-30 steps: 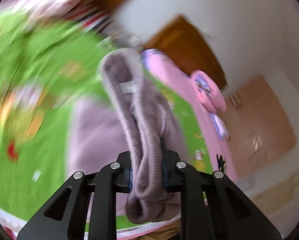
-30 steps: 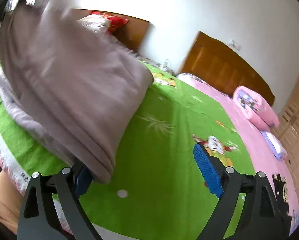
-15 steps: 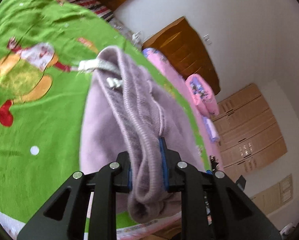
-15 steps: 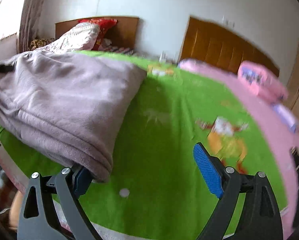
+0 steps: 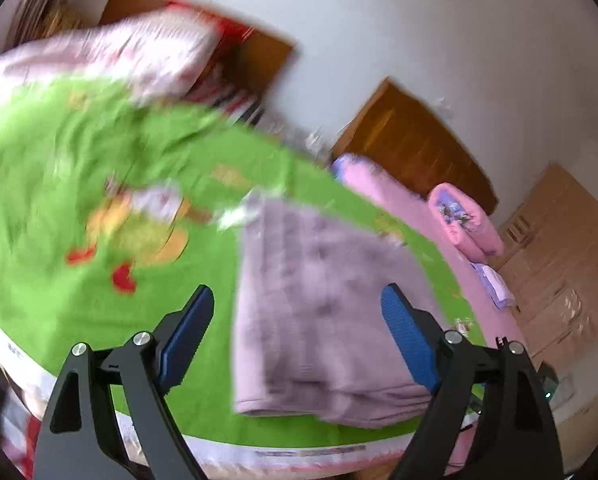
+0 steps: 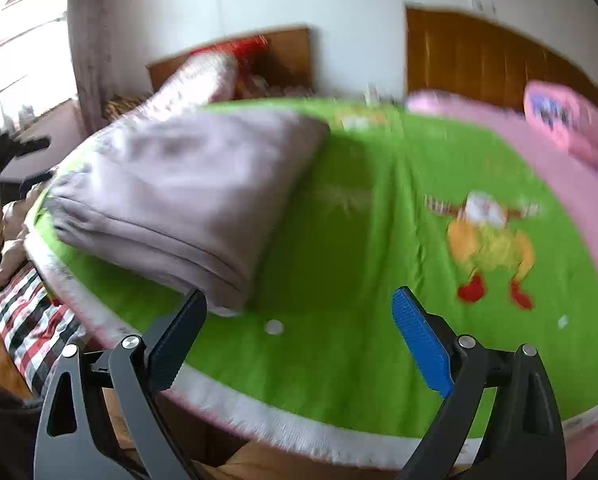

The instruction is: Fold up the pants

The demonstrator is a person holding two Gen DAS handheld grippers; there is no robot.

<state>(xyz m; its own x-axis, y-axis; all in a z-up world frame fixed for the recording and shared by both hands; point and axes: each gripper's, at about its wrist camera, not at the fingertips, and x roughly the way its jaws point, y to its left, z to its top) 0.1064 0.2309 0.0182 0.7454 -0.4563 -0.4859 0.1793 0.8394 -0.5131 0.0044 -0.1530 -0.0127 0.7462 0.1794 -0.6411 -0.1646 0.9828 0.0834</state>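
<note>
The mauve pants (image 5: 323,312) lie folded in a thick stack on the green blanket (image 5: 79,280), near its front edge. My left gripper (image 5: 299,320) is open and empty, its blue pads apart on either side of the stack. In the right wrist view the folded pants (image 6: 187,188) lie to the left on the green blanket (image 6: 359,240). My right gripper (image 6: 303,320) is open and empty, with its left finger close to the stack's near corner. Both views are blurred by motion.
A pink bedspread (image 5: 403,200) with a folded pink quilt (image 5: 467,224) lies to the right. A white and red pillow (image 5: 147,56) and wooden headboards (image 6: 491,56) stand at the back. A checked cloth (image 6: 31,312) hangs below the bed's left edge.
My left gripper has opened and let go of the pants, which now lie flat on the blanket. My right gripper stays open and has drawn back a little from the stack.
</note>
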